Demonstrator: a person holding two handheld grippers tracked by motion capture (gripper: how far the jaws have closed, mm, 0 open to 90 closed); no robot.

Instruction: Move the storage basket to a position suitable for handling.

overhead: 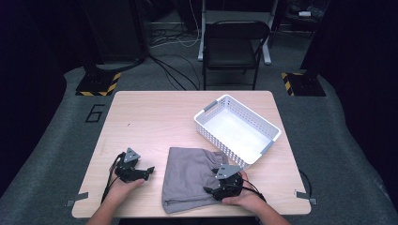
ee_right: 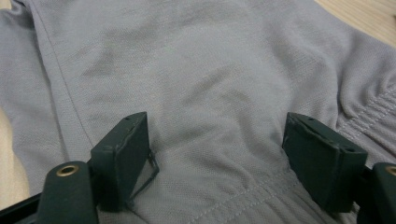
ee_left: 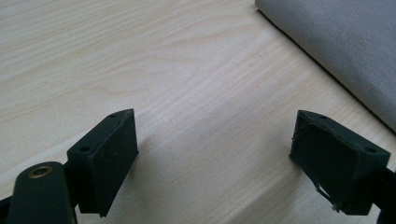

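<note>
Grey folded garment (overhead: 190, 178) lies at lower centre, beside the white basket (overhead: 212, 107). Over its right edge my right gripper (ee_right: 217, 154) gapes wide, empty; at lower left my left gripper (ee_left: 215, 154) spreads over bare table (ee_left: 140, 60), holding nothing.

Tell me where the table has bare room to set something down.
The widest bare patch is the table's far left, bordered by the white basket and the grey garment. A narrow strip runs behind the basket. The near edge is crowded: left gripper, garment, right gripper, with the basket corner touching or overlapping the garment.
</note>
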